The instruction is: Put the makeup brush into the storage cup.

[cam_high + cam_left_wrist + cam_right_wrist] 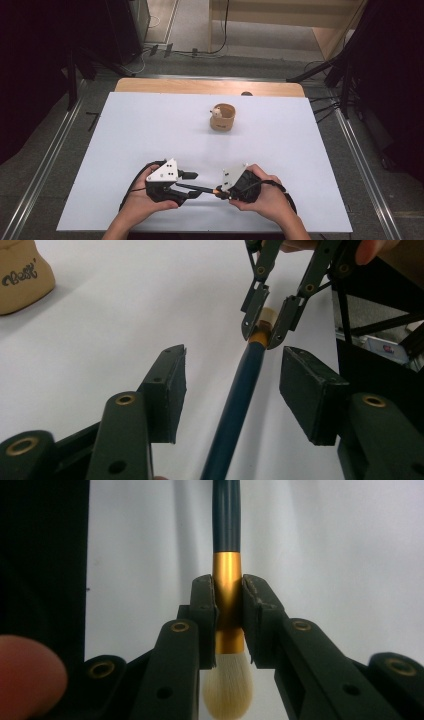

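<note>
A makeup brush point(197, 188) with a dark blue handle point(240, 390), gold ferrule point(227, 575) and white bristles point(227, 690) is held just above the near part of the white table. My right gripper point(229, 605) is shut on the ferrule, seen also as the right gripper point(220, 191) in the high view. My left gripper point(235, 382) faces it from the left. The handle runs between its pads point(172, 385) with a gap on each side, so the left gripper point(191, 184) is open.
A tan round cup point(222, 117) with a small pale figure in it stands at the back middle of the white table point(125, 130); the cup point(20, 277) is at the upper left of the left gripper view. Dark stands and cables line both sides.
</note>
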`<move>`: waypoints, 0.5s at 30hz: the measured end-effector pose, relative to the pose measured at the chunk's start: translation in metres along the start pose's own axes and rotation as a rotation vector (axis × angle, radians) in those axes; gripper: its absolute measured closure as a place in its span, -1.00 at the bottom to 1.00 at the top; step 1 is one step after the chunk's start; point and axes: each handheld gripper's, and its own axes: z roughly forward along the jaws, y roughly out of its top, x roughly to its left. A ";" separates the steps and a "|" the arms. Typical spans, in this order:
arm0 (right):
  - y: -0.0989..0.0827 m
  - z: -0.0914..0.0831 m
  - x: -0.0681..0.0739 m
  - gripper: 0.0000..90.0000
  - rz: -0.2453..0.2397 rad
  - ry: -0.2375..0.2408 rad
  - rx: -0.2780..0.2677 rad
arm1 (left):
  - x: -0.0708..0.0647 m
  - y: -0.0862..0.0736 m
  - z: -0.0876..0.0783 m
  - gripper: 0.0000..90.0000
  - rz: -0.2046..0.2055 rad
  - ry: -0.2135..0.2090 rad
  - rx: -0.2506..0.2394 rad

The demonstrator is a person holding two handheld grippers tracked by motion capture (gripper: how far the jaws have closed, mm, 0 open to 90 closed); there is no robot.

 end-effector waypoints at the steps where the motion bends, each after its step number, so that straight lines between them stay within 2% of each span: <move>1: 0.000 0.000 0.000 0.75 0.000 0.000 0.000 | -0.001 0.001 0.000 0.02 0.004 0.004 0.010; 3: 0.001 0.002 0.000 0.75 -0.012 -0.004 0.021 | -0.003 0.002 0.003 0.03 0.011 -0.005 0.030; 4: 0.003 0.004 0.003 0.75 0.006 0.002 0.052 | -0.004 0.002 0.004 0.04 0.022 -0.005 0.040; 5: 0.003 0.006 0.002 0.75 -0.007 0.010 0.056 | -0.005 0.003 0.007 0.06 0.029 -0.008 0.051; 7: 0.003 0.006 0.003 0.75 0.001 0.009 0.062 | -0.008 0.003 0.013 0.08 0.053 -0.024 0.084; 9: 0.003 0.006 0.002 0.75 -0.001 0.008 0.061 | -0.009 0.003 0.016 0.09 0.060 -0.027 0.101; 12: 0.003 0.007 0.001 0.75 -0.010 0.022 0.051 | -0.009 0.003 0.017 0.11 0.060 -0.029 0.104; 15: 0.002 0.005 0.001 0.75 0.001 0.012 0.060 | -0.009 0.003 0.018 0.15 0.057 -0.027 0.111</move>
